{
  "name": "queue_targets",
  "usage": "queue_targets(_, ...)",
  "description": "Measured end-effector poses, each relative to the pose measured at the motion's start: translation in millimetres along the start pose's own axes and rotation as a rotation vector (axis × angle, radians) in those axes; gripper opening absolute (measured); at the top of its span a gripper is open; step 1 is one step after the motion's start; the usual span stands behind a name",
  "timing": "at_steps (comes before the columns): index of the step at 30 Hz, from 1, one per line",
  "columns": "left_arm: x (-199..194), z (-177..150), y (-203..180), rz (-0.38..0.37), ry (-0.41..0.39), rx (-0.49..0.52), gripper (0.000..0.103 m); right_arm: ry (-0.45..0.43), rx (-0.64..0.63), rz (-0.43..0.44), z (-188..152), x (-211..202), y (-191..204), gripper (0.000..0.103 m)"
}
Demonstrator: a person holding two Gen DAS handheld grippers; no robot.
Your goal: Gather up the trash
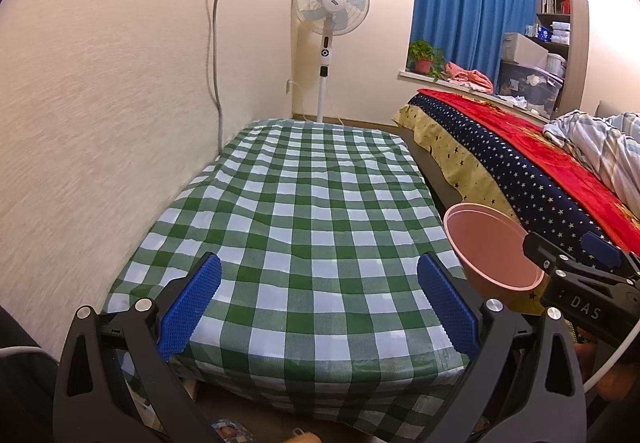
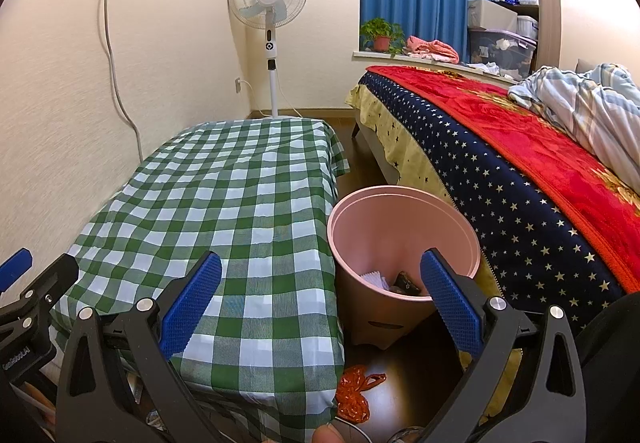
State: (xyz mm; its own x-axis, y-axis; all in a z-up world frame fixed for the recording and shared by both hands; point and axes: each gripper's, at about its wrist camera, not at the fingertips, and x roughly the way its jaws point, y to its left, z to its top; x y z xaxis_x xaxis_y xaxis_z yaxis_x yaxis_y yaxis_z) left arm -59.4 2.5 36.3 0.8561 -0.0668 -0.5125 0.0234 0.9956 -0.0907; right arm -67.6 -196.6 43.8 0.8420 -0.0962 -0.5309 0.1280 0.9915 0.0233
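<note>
A pink trash bin (image 2: 372, 227) stands on the floor between the checked table and the bed; white paper (image 2: 375, 279) and a dark wrapper (image 2: 407, 282) lie inside it. An orange plastic bag (image 2: 354, 391) lies crumpled on the floor in front of the bin. My right gripper (image 2: 320, 275) is open and holds nothing, above the table's right edge and the bin. My left gripper (image 1: 318, 275) hovers open over the table's near end, empty. In the left wrist view the bin (image 1: 486, 243) shows at the right, with the right gripper (image 1: 576, 267) beside it.
The green-and-white checked table (image 2: 240, 195) runs along the left wall. A bed (image 2: 520, 163) with a star-patterned and red cover fills the right side. A standing fan (image 2: 269, 3) is in the far corner, and a cable (image 2: 116, 83) hangs down the wall.
</note>
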Motion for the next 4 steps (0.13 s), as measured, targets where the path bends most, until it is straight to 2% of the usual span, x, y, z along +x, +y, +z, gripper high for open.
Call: queue_targets(4, 1.4, 0.3, -0.4, -0.001, 0.005, -0.003, 0.095, 0.003, 0.0, -0.003, -0.2, 0.5, 0.7, 0.098)
